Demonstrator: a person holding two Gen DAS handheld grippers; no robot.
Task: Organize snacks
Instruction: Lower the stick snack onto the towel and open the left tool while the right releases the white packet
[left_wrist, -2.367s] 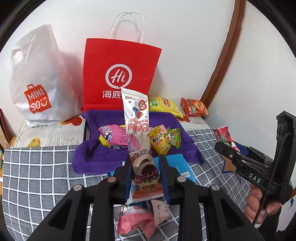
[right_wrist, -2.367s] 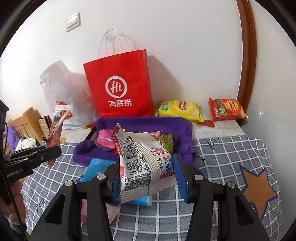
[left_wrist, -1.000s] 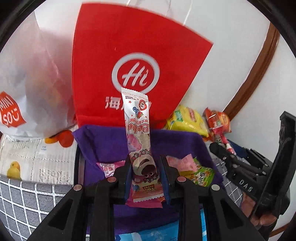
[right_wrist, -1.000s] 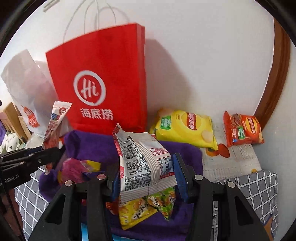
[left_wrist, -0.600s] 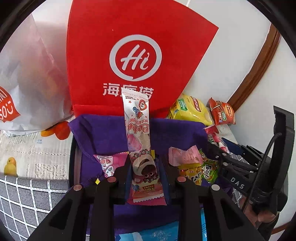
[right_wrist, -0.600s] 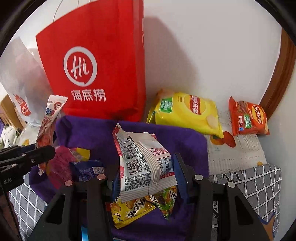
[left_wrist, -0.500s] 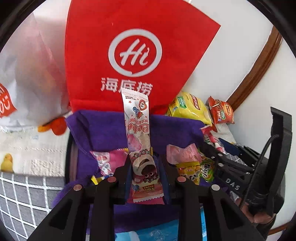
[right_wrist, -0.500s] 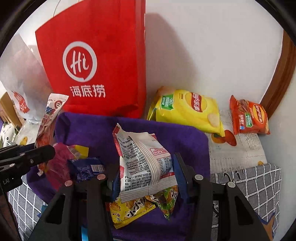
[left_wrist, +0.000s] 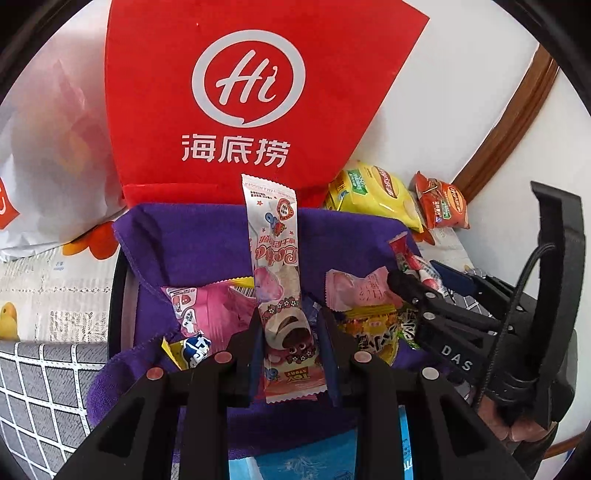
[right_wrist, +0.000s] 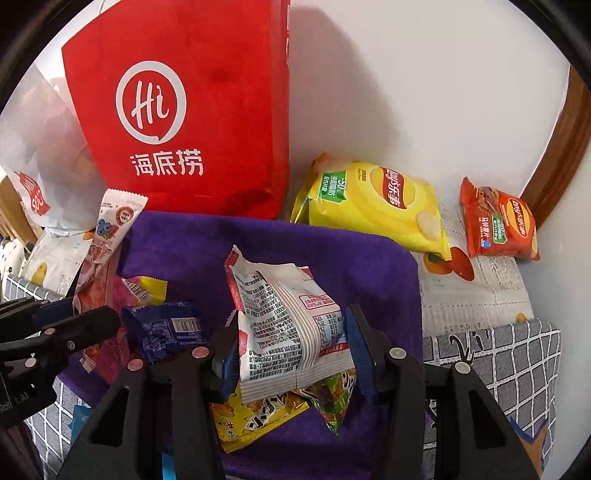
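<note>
Both tongs, left and right, sank over the purple cloth-lined basket, gripping a long pink-and-white wrapper and a white crinkled packet, ready to release.

Your left hand-held gripper pinches a long pink-and-white snack stick, standing upright. Your right hand-held gripper clamps a white puffed snack packet, above the purple-lined basket of small packets.

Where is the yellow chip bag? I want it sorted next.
In the right wrist view, the yellow chip bag lies upper right, between the red paper bag and the orange chip bag.
</note>
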